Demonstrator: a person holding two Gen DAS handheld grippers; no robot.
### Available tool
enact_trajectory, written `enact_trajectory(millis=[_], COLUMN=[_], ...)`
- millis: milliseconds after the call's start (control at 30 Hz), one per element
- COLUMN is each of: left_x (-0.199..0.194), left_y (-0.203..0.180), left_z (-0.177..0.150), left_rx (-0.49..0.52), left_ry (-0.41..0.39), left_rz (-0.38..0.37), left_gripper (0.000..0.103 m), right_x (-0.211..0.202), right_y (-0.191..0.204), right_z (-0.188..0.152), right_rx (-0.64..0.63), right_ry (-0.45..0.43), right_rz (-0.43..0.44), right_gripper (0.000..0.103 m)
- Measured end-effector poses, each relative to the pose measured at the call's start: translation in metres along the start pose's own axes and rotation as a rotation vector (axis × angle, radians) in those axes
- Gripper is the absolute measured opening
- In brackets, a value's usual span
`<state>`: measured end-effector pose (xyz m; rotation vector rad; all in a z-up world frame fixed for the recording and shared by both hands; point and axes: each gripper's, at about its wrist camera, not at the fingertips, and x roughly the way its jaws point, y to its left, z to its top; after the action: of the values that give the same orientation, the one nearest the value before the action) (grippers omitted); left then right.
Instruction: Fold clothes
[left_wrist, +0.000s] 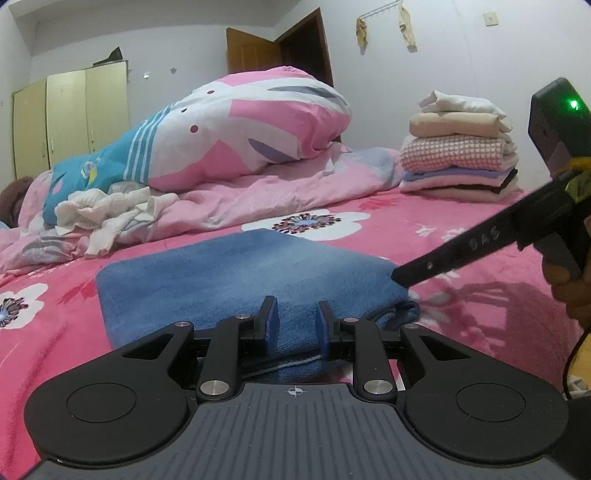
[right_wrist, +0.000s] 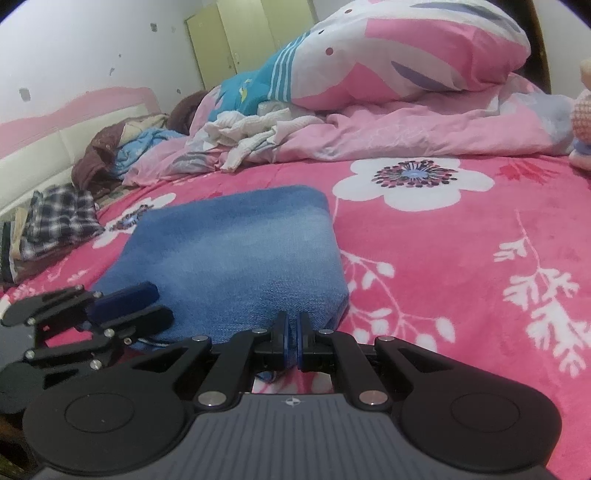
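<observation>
Left wrist view looks low across the bed (left_wrist: 461, 295), with the left gripper (left_wrist: 294, 325) pointing slightly downward at the near edge of a folded blue garment (left_wrist: 236, 269). Its blue pads stand a narrow way apart, and the garment's near edge fills the gap between them; whether the pads press the cloth cannot be told from this angle. From the right side of the same view the right gripper (left_wrist: 400, 277) comes in slanting downward, its dark finger tip meeting the right near corner of the garment. A hand (left_wrist: 569, 288) grips its handle at the frame's edge.

Right wrist view shows the right gripper (right_wrist: 293, 341) tilted down toward the bedspread, its pads closed together with hardly any gap. The garment's (right_wrist: 236, 254) near right corner sits at the pad tips, and a thin edge of blue cloth appears pinched there. The left gripper (right_wrist: 129, 306) appears at the lower left, turned on its side, its fingers lying against the garment's near left edge.

The folded blue garment lies flat on the pink flowered bed, directly in front of both grippers. Beyond it a stack of folded clothes (left_wrist: 460, 147) stands well apart, near the wall, and a loose white garment (left_wrist: 107, 214) lies crumpled against the rumpled quilt (left_wrist: 229, 140).
</observation>
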<state>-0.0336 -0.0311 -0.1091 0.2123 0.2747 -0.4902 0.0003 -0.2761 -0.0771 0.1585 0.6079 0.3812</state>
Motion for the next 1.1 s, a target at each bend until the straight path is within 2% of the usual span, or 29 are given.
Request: enact_trajectory(millis=[200, 367, 400, 500, 600, 700, 833, 933, 1100], left_x=[0.001, 0.001, 0.001, 0.002, 0.001, 0.001, 0.007, 0.021, 0.025], left_y=[0.0, -0.001, -0.001, -0.002, -0.003, -0.003, -0.018, -0.033, -0.039], left_z=[0.001, 0.0, 0.0, 0.001, 0.004, 0.008, 0.012, 0.007, 0.007], left_rx=[0.0, 0.002, 0.002, 0.003, 0.007, -0.016, 0.031, 0.095, 0.117], left_ry=[-0.001, -0.003, -0.003, 0.0, 0.0, -0.006, -0.003, 0.059, 0.066], left_rz=[-0.001, -0.001, -0.001, -0.005, -0.011, -0.048, -0.115, -0.109, -0.103], left_gripper=[0.023, 0.023, 0.023, 0.023, 0.023, 0.024, 0.027, 0.03, 0.032], right_x=[-0.02, -0.028, -0.025, 0.004, 0.012, 0.013, 0.012, 0.012, 0.012], right_y=[0.001, 0.012, 0.016, 0.022, 0.027, 0.027, 0.021, 0.009, 0.003], right_z=[0.011, 0.018, 0.017, 0.004, -0.007, -0.004, -0.004, -0.006, -0.005], right_rx=[-0.007, -0.026, -0.041, -0.09, -0.145, -0.121, -0.07, 0.007, 0.047], right_ry=[-0.042, -0.078, -0.071, 0.054, 0.068, 0.079, 0.077, 0.078, 0.08], right_rz=[0.005, 0.077, 0.087, 0.046, 0.019, 0.019, 0.04, 0.076, 0.099], right_gripper=[0.005, 0.005, 0.005, 0.005, 0.004, 0.004, 0.004, 0.004, 0.004])
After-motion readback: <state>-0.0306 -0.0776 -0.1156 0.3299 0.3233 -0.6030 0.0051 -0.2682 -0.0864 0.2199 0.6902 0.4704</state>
